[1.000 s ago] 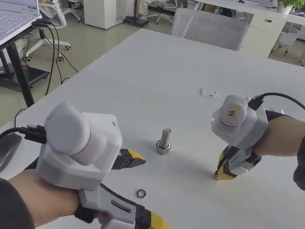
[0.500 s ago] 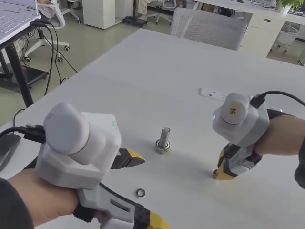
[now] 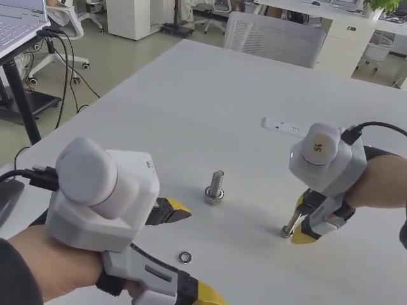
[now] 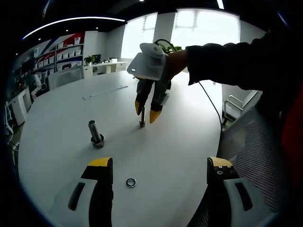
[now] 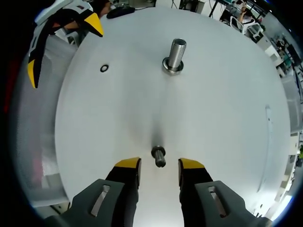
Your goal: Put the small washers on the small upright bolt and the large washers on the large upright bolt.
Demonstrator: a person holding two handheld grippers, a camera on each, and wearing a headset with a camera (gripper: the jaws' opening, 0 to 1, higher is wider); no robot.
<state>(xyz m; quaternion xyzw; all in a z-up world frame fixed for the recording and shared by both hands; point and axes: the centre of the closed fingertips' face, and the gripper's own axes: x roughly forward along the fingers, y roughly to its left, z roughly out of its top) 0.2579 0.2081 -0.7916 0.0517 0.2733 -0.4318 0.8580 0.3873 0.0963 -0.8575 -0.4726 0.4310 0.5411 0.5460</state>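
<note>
Your right gripper (image 5: pixel 159 164) had risen a little from the table (image 3: pixel 191 108) since a second before, baring the small bolt (image 3: pixel 290 226) that its tips had hidden; nothing else on the table had shifted. Nearest you, your left gripper (image 4: pixel 160 163) was held low over the near part of the table, its jaws spread wide and gripping nothing; below the gap between them one small washer (image 3: pixel 185 257) lay flat on the bare top, touched by neither jaw. Beyond it the large bolt (image 3: pixel 215 186) stood upright on its head, threads up, apart from both grippers. Off to your right, at about the same depth, the right gripper pointed steeply down with its jaws parted on either side of the small bolt; its own view showed a gap on each side, so they were not pinching it; the bolt stood on the table, leaning somewhat in the head view. Farther back a thin white strip (image 3: pixel 282 126) lay flat; past the far edge stood a mesh-backed chair (image 3: pixel 273 38).
</note>
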